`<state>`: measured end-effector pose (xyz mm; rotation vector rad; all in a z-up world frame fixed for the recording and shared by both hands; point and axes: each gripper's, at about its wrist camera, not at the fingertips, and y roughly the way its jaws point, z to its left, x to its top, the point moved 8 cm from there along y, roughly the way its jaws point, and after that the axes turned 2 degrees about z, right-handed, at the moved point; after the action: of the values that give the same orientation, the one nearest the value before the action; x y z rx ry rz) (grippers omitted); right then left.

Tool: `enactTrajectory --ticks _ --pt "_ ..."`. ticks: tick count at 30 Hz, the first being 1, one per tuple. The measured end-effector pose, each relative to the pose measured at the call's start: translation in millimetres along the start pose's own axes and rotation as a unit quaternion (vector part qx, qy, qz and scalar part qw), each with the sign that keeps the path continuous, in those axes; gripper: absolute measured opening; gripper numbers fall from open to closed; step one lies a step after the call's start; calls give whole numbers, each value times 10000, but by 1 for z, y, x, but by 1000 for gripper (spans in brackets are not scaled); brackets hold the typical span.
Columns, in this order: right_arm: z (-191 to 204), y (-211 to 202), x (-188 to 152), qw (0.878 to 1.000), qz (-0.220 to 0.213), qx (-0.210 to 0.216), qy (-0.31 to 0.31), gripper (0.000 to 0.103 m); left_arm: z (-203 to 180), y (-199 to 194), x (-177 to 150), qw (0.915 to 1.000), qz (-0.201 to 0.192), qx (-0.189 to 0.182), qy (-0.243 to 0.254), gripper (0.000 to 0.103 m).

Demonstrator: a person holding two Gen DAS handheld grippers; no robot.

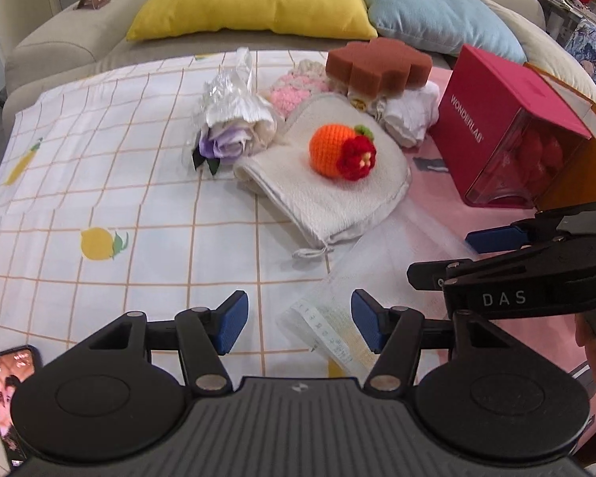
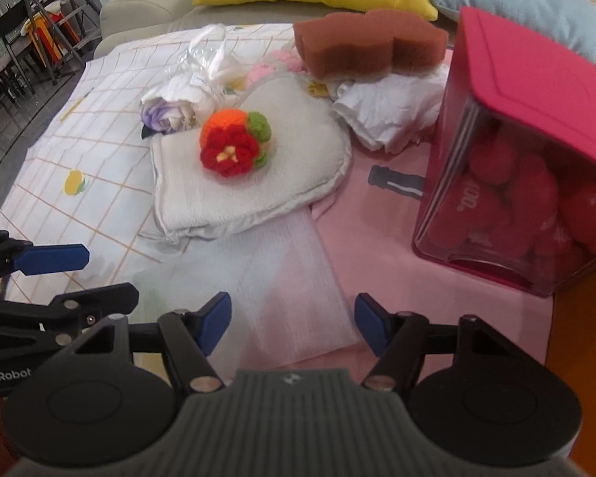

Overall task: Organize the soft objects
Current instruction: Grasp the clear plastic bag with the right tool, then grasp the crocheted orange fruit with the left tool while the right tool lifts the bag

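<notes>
An orange crocheted ball with a red flower [image 1: 339, 150] [image 2: 234, 144] lies on a cream towel mitt [image 1: 337, 202] [image 2: 266, 190]. Behind it are a wrapped purple fabric rose [image 1: 226, 127] [image 2: 167, 109], a pink knitted piece [image 1: 294, 89], a brown foam sponge [image 1: 377, 61] [image 2: 367, 45] and crumpled white cloth [image 1: 411, 113] [image 2: 389, 113]. A translucent white mesh bag [image 1: 337, 318] [image 2: 294, 298] lies nearest. My left gripper [image 1: 298, 324] is open over its edge. My right gripper [image 2: 292, 324] is open above it; it also shows in the left wrist view [image 1: 496, 238].
A red Wonderlab box [image 1: 504, 127] [image 2: 524, 167] with red soft pieces stands at the right on a pink cloth [image 2: 377, 238]. A lemon-print checked cloth [image 1: 119, 198] covers the left. Yellow [image 1: 254, 0] and blue [image 1: 437, 4] pillows lie behind. A phone [image 1: 8, 389] lies near left.
</notes>
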<state>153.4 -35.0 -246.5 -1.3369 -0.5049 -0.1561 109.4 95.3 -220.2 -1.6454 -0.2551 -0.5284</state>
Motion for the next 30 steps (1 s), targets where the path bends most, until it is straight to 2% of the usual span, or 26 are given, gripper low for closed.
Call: enactTrajectory --ticks 3,4,6,9,11,12,13,14,16,17,18,22,24,27,30 --pt "5 1 -1 9999 -94 -20 -121 67 -2 7 -5 9999 106 -70 -30 69" --pt "6 1 -1 9998 -121 -17 -152 64 -3 8 -7 9998 147 -119 -34 66" --pt "10 0 -2 9994 -193 -46 -269 56 -5 12 -10 9992 297 -236 -93 51" --pt "13 0 -4 9973 -322 -309 -579 41 -6 13 -13 9989 308 -305 -203 44" --pt "13 -1 -4 9968 -401 -338 -603 22 -8 13 -13 9988 311 -322 -222 43" --pt "12 -2 -3 9970 -416 -337 -560 16 -10 13 -14 9986 316 -360 -225 40" --pt "10 -2 -3 9972 -420 -344 -516 4 -11 12 -13 9984 324 -407 -231 39" --pt "9 -3 -2 9976 -419 -290 -462 2 -12 12 -13 9982 328 -439 -254 38" --pt "5 -9 0 9981 -487 -167 -324 0 -10 9 -11 9984 272 -387 -322 40" --pt "3 -13 1 9978 -557 -203 -301 0 -8 8 -8 9987 204 -322 -345 47" --pt "0 -18 2 9972 -625 -280 -296 0 -7 6 -5 9988 143 -303 -361 52" --pt "-20 -30 7 9940 -756 -770 -185 0 -2 0 10 9982 -111 -350 -472 61" --pt "-30 -32 11 9908 -837 -1038 -227 0 1 3 19 9984 -202 -238 -482 65" --pt "-36 -28 18 9940 -822 -710 -135 0 0 12 33 9990 -327 -90 -283 68" --pt "-41 -16 20 9971 -543 -528 47 6 -4 27 43 9992 -328 -196 -111 70"
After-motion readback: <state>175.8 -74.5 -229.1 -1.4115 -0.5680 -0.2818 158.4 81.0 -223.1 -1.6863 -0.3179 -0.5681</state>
